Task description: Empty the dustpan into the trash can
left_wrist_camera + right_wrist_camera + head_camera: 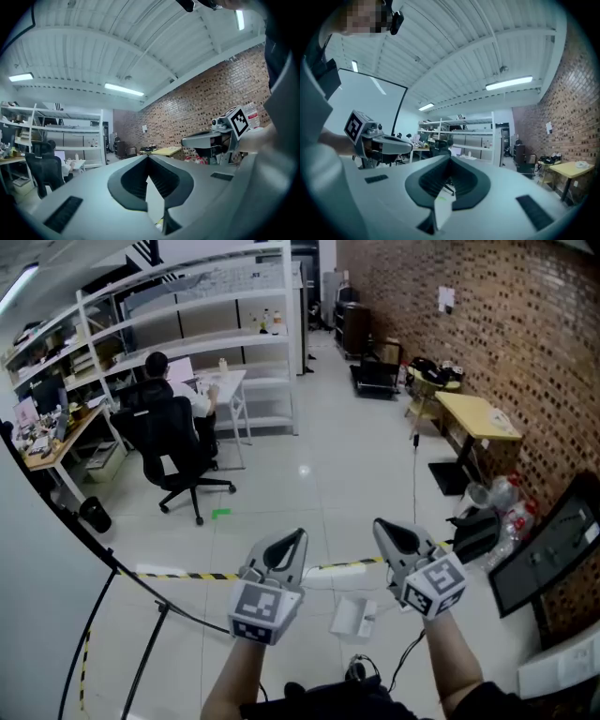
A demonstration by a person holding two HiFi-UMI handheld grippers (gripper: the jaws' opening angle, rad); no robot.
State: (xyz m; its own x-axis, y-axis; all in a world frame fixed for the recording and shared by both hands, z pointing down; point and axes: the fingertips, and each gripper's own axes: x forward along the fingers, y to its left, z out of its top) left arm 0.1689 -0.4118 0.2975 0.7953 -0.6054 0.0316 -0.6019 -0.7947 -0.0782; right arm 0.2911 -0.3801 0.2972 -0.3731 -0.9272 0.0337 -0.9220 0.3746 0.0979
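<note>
Both grippers are held up over the white floor and point level into the room. In the head view my left gripper [298,536] and my right gripper [379,524] are side by side, each shut with nothing between the jaws. The left gripper view shows its tips [148,157] meeting, with the right gripper [226,129] beside it. Likewise the right gripper's tips [450,158] touch, and the left gripper [377,140] is at its side. A white flat object [354,617], possibly the dustpan, lies on the floor below the grippers. A small black bin [95,514] stands by the desk at far left.
A person sits in a black office chair [180,454] at a white desk. White shelves [225,343] line the back, a brick wall [487,324] runs along the right with a yellow table [478,414]. Yellow-black tape [187,575] crosses the floor. A dark panel [548,559] leans at right.
</note>
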